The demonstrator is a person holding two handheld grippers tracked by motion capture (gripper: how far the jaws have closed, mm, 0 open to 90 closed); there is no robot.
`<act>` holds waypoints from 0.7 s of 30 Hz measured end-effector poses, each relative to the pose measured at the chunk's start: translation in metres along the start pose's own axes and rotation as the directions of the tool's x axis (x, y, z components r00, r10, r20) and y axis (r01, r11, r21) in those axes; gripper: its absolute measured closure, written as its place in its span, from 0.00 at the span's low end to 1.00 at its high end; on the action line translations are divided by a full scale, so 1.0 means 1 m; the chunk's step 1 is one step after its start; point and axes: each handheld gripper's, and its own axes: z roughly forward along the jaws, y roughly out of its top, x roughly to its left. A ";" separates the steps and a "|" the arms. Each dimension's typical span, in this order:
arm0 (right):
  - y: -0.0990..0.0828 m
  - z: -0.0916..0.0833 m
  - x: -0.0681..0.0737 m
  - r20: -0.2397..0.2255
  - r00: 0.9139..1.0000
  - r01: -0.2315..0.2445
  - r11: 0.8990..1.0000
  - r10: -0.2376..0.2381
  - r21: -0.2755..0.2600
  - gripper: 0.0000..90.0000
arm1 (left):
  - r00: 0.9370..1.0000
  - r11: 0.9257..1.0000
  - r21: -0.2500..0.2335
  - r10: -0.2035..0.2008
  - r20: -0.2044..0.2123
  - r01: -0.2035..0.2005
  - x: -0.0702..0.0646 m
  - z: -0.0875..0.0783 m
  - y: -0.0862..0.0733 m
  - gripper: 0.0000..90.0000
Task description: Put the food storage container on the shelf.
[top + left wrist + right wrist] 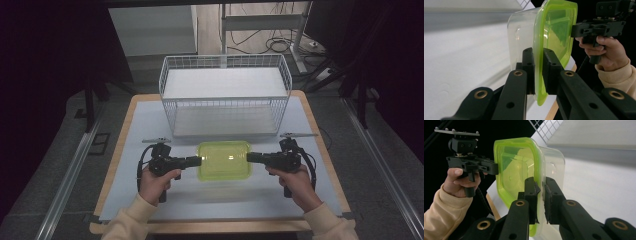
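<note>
Both grippers, left [196, 161] and right [251, 157], clamp the lime-lidded clear plastic rectangular container [224, 160] by opposite rims; lift level, probably toward the white wire basket [225, 95].

One clear container with a yellow-green lid [224, 160] is counted in front of the wire basket [225, 95]. One white wire basket is seen. Two grippers are counted: left gripper [198, 161] at the container's left edge, right gripper [249, 157] at its right. Two hands are counted.
</note>
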 end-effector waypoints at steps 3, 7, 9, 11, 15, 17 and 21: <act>0.004 -0.001 0.002 0.002 1.000 0.007 1.000 -0.007 -0.005 0.91 | 1.000 1.000 -0.004 0.001 0.001 -0.001 -0.002 -0.001 0.004 0.91; 0.010 -0.003 0.004 0.005 1.000 0.013 1.000 -0.013 -0.010 0.91 | 1.000 1.000 -0.007 0.006 -0.002 -0.006 -0.003 -0.002 0.011 0.91; 0.013 -0.003 0.004 0.007 1.000 0.017 1.000 -0.017 -0.014 0.91 | 1.000 1.000 -0.007 0.011 -0.004 -0.011 -0.005 -0.003 0.014 0.91; 0.016 -0.004 0.005 0.007 1.000 0.016 1.000 -0.016 -0.018 0.91 | 1.000 1.000 -0.009 0.010 -0.003 -0.010 -0.006 -0.004 0.017 0.91; 0.022 -0.005 0.007 0.012 1.000 0.020 1.000 -0.020 -0.021 0.91 | 1.000 1.000 -0.012 0.014 -0.006 -0.014 -0.008 -0.005 0.023 0.91; 0.025 -0.006 0.009 0.012 1.000 0.023 0.999 -0.022 -0.022 0.91 | 1.000 1.000 -0.016 0.016 -0.006 -0.016 -0.008 -0.007 0.026 0.91; 0.031 -0.007 0.012 0.016 0.999 0.030 0.999 -0.030 -0.028 0.91 | 1.000 1.000 -0.020 0.020 -0.008 -0.020 -0.010 -0.009 0.032 0.91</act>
